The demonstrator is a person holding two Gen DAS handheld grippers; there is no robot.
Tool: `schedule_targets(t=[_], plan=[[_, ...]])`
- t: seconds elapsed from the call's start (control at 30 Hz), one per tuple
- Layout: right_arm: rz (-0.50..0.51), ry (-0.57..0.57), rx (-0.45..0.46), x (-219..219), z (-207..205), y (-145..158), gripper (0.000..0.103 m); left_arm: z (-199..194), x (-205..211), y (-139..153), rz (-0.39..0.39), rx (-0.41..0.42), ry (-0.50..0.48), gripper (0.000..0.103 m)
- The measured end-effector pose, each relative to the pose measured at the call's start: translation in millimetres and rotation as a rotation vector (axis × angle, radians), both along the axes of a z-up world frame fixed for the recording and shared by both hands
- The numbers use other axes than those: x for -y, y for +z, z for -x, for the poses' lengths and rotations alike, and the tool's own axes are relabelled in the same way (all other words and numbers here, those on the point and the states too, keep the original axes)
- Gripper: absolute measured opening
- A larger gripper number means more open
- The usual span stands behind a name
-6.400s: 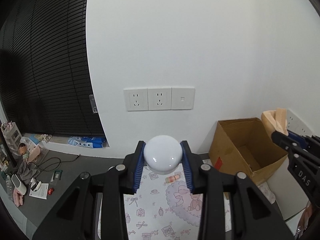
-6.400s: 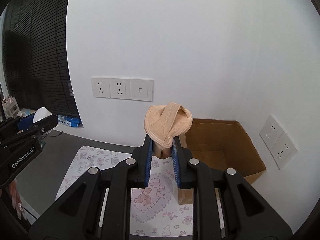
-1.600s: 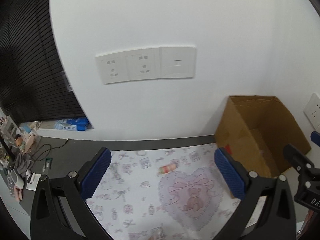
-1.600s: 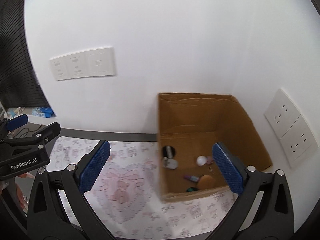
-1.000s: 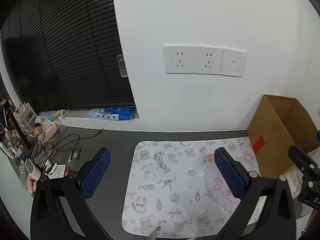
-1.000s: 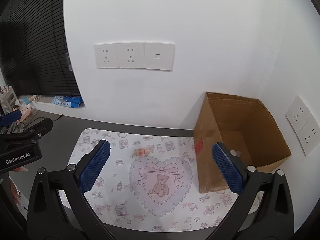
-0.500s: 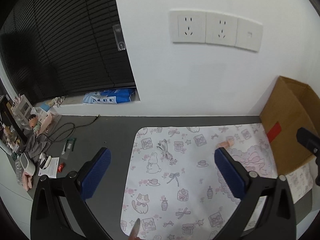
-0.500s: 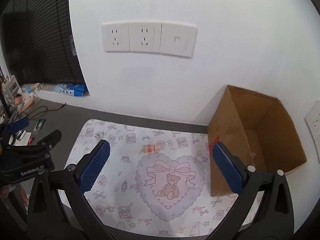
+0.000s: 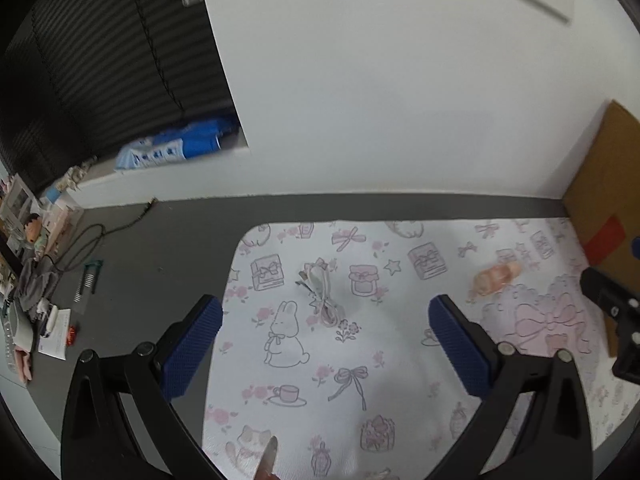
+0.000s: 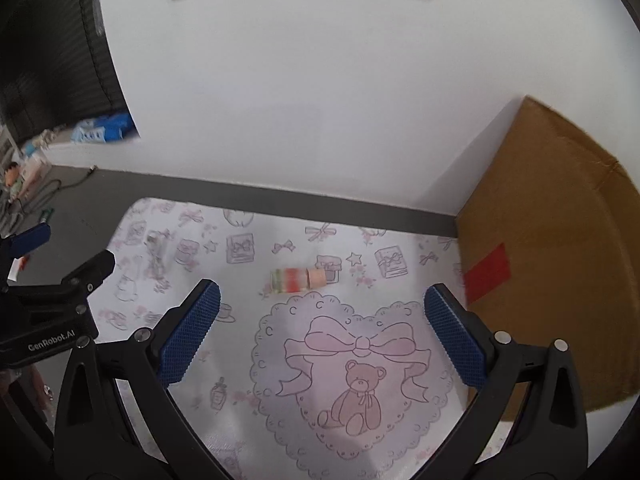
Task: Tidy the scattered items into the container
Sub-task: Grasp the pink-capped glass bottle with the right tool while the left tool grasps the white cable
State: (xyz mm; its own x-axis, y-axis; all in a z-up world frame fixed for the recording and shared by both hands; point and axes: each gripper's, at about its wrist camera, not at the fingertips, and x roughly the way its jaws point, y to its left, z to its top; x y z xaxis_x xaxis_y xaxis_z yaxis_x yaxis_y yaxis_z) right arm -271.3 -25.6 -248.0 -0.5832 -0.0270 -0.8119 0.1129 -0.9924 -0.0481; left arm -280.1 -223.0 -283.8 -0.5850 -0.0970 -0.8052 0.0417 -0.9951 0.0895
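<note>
A small coiled white cable (image 9: 322,294) lies on the patterned mat (image 9: 360,380), just ahead of my open, empty left gripper (image 9: 326,346). It shows faintly in the right wrist view (image 10: 155,254). A small striped pink tube (image 10: 302,279) lies on the mat (image 10: 248,360) ahead of my open, empty right gripper (image 10: 318,330); it also shows blurred in the left wrist view (image 9: 496,278). The brown cardboard box (image 10: 552,248) stands at the mat's right end against the wall, with its side toward me and its inside hidden. Its edge shows in the left wrist view (image 9: 604,184).
A white wall with sockets runs behind the mat. A dark grey floor (image 9: 132,264) at the left holds cables and small clutter. A blue packet (image 9: 176,148) lies on a ledge under dark blinds. The left gripper's body (image 10: 52,312) shows in the right wrist view.
Both grippers held items 6.4 s ago and opened empty by the box. Since then both have swung left and come down closer to the mat, toward the cable and the tube.
</note>
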Motion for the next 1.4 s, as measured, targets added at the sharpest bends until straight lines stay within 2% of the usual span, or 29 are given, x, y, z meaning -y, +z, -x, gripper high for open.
schedule_targets(t=[0.13,0.33,0.57,0.77,0.97,1.17,1.23,1.27,1.3,1.33,1.37,1.4], plan=[[0.014,-0.007,0.043,-0.1,18.4,-39.1,0.103,17.0,0.8,-35.9,0.004,0.035,0.006,0.103],[0.019,-0.008,0.089,-0.1,39.4,-89.6,0.103,30.5,0.3,-72.8,0.003,0.068,0.001,0.103],[0.025,0.012,0.124,5.9,54.3,-126.7,0.103,43.2,-1.0,-107.9,-0.011,0.106,-0.002,0.103],[0.031,0.012,0.146,8.3,59.7,-148.6,0.103,42.9,8.8,-111.9,-0.099,0.094,0.015,0.103],[0.031,0.013,0.121,9.1,58.9,-149.4,0.103,36.3,9.4,-112.2,-0.101,0.056,0.015,0.103],[0.033,0.008,0.107,8.1,55.7,-150.2,0.103,34.8,9.5,-111.2,-0.101,0.066,0.012,0.101],[0.034,0.007,0.103,7.8,54.5,-150.2,0.103,35.1,9.6,-109.1,-0.102,0.067,-0.005,0.094],[0.035,0.005,0.1,8.2,52.9,-149.4,0.103,34.2,8.5,-107.1,-0.102,0.062,-0.012,0.08],[0.035,0.001,0.098,7.6,51.9,-148.8,0.101,32.3,6.6,-104.0,-0.1,0.052,-0.02,0.06],[0.035,-0.007,0.096,6.7,51.0,-147.8,0.096,30.7,4.5,-101.5,-0.097,0.046,-0.025,0.047],[0.036,-0.011,0.091,6.2,50.3,-146.3,0.091,29.8,1.9,-99.2,-0.092,0.044,-0.03,0.023],[0.035,-0.012,0.082,6.1,49.0,-144.2,0.078,29.6,-0.3,-98.3,-0.084,0.046,-0.032,0.017]])
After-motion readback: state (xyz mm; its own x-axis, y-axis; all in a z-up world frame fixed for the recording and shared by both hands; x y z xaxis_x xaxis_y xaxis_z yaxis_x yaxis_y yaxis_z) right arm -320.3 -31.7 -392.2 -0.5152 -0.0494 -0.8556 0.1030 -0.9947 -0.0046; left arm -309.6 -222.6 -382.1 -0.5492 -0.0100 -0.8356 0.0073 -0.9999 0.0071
